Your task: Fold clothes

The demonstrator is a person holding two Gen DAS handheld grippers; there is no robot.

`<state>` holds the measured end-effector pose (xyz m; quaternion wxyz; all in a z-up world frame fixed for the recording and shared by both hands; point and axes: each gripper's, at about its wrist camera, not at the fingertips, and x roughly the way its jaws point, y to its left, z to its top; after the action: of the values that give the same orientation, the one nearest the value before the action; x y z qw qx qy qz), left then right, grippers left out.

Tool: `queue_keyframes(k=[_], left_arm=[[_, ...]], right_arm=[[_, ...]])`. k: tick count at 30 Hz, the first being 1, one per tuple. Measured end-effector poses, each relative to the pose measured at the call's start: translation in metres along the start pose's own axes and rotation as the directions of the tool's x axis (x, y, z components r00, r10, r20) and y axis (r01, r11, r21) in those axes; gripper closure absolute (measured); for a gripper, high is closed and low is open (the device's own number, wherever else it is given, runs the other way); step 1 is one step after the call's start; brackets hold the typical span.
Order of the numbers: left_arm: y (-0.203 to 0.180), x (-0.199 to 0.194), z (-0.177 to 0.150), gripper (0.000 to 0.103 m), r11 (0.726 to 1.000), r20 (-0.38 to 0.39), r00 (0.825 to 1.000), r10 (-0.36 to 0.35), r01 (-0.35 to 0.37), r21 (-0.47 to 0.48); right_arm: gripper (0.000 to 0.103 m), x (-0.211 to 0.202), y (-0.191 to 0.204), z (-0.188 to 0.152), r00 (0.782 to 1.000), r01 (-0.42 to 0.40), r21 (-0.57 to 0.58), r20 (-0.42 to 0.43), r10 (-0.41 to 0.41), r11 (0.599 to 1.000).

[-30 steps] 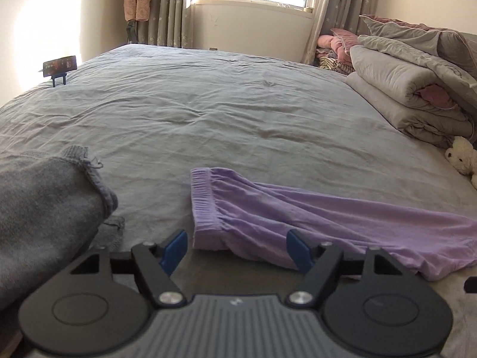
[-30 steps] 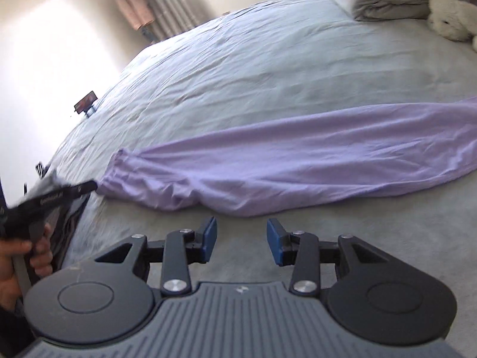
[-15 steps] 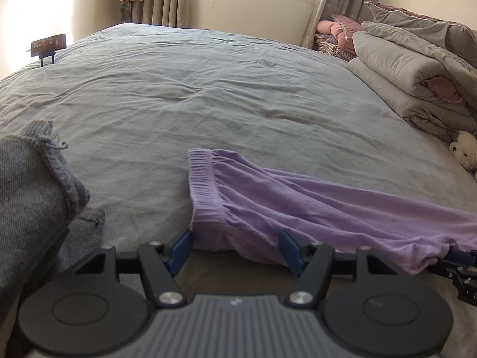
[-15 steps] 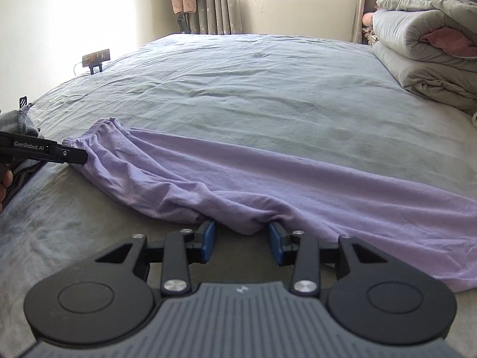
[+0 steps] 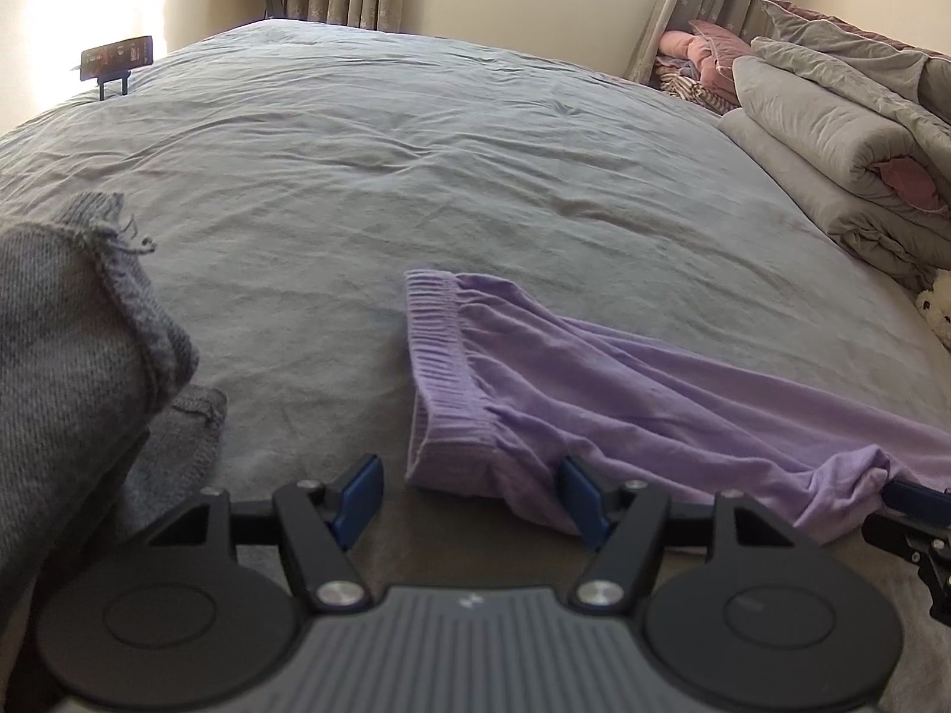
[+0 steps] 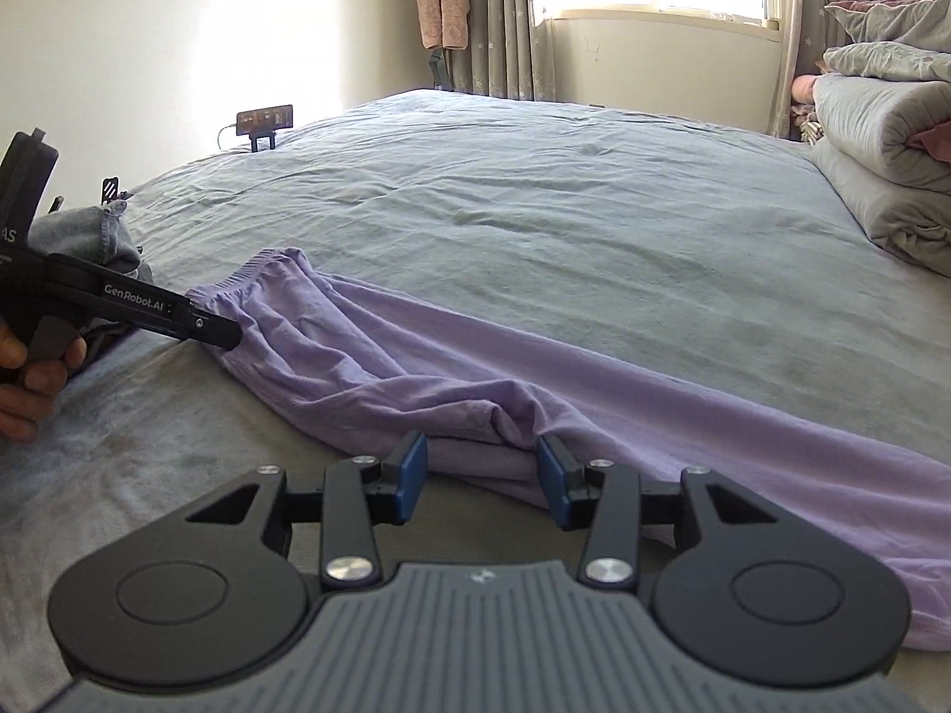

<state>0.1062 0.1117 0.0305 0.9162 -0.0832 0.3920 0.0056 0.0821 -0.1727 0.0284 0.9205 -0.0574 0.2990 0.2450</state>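
Light purple pants (image 5: 594, 392) lie stretched across the grey bed, with the gathered waistband (image 5: 434, 344) at the left end. My left gripper (image 5: 469, 496) is open around the near corner of the waistband; its right pad is against the cloth and its left pad stands clear. In the right wrist view a hand (image 6: 30, 368) holds that left gripper (image 6: 229, 336) at the waistband. My right gripper (image 6: 482, 478) is further along the pants (image 6: 594, 368). Its jaws are opening, and a bunched fold of the near edge lies between them.
A grey knit garment (image 5: 65, 344) is heaped at the left near the waistband. Folded quilts (image 5: 832, 148) and a white plush toy (image 5: 936, 309) sit along the right side. A phone on a stand (image 5: 117, 56) is at the bed's far left corner. The grey sheet (image 5: 416, 148) stretches beyond.
Both grippers came forward and down onto the pants. The right one rolled level and pushed into the near edge, bunching it. The left one reached the waistband corner.
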Motion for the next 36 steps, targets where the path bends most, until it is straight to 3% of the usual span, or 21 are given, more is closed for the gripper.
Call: queue_keyframes(k=[3,5,9,12,15,18,21,23,24,25,32,36], left_arm=[[-0.001,0.0,0.0,0.036,1.0,-0.001,1.0,0.003,-0.003,0.007],[0.0,0.0,0.0,0.036,1.0,-0.002,1.0,0.003,-0.003,0.006],[0.0,0.0,-0.001,0.035,1.0,-0.004,1.0,0.004,-0.004,0.005],[0.0,0.001,-0.001,0.035,1.0,-0.005,1.0,0.007,-0.007,0.009],[-0.001,0.001,0.0,0.035,1.0,-0.005,1.0,0.009,-0.009,0.013],[-0.001,0.001,0.0,0.035,1.0,-0.006,1.0,0.01,-0.01,0.014],[-0.001,0.001,0.0,0.035,1.0,-0.007,1.0,0.009,-0.009,0.013],[0.0,0.001,0.001,0.035,1.0,-0.009,1.0,0.007,-0.007,0.009],[0.0,0.001,0.001,0.035,1.0,-0.01,1.0,0.006,-0.005,0.007],[0.001,0.001,0.001,0.035,1.0,-0.012,1.0,0.004,-0.004,0.003],[0.01,-0.004,0.004,0.035,0.998,-0.035,0.999,-0.019,0.017,-0.054],[0.018,-0.009,0.005,0.035,0.995,-0.056,0.998,-0.03,0.024,-0.096]], right_arm=[[0.058,0.004,0.003,0.001,0.999,0.034,-0.05,0.0,-0.035,0.998],[0.058,0.006,-0.006,0.003,0.997,0.079,-0.013,0.018,-0.079,0.997],[0.057,0.009,-0.018,0.0,1.0,0.003,0.107,0.005,-0.003,0.994],[0.057,0.014,0.001,-0.003,0.998,-0.049,0.028,-0.029,0.05,0.998],[0.056,0.016,0.006,0.0,0.999,-0.043,0.02,-0.025,0.043,0.999],[0.056,0.016,-0.007,0.003,1.0,-0.005,0.124,0.022,0.002,0.992],[0.057,0.019,-0.013,0.0,0.998,-0.058,0.188,0.035,0.053,0.98],[0.073,0.022,-0.003,-0.001,0.998,-0.065,0.14,0.022,0.063,0.988],[0.089,0.022,0.0,0.001,0.998,-0.056,0.124,0.017,0.054,0.991],[0.092,0.021,0.003,0.002,0.999,-0.048,0.11,0.012,0.046,0.993],[0.096,-0.02,-0.009,0.023,0.991,-0.134,0.24,0.041,0.128,0.962],[0.1,-0.029,0.005,0.008,0.971,-0.18,0.313,-0.093,0.219,0.933]])
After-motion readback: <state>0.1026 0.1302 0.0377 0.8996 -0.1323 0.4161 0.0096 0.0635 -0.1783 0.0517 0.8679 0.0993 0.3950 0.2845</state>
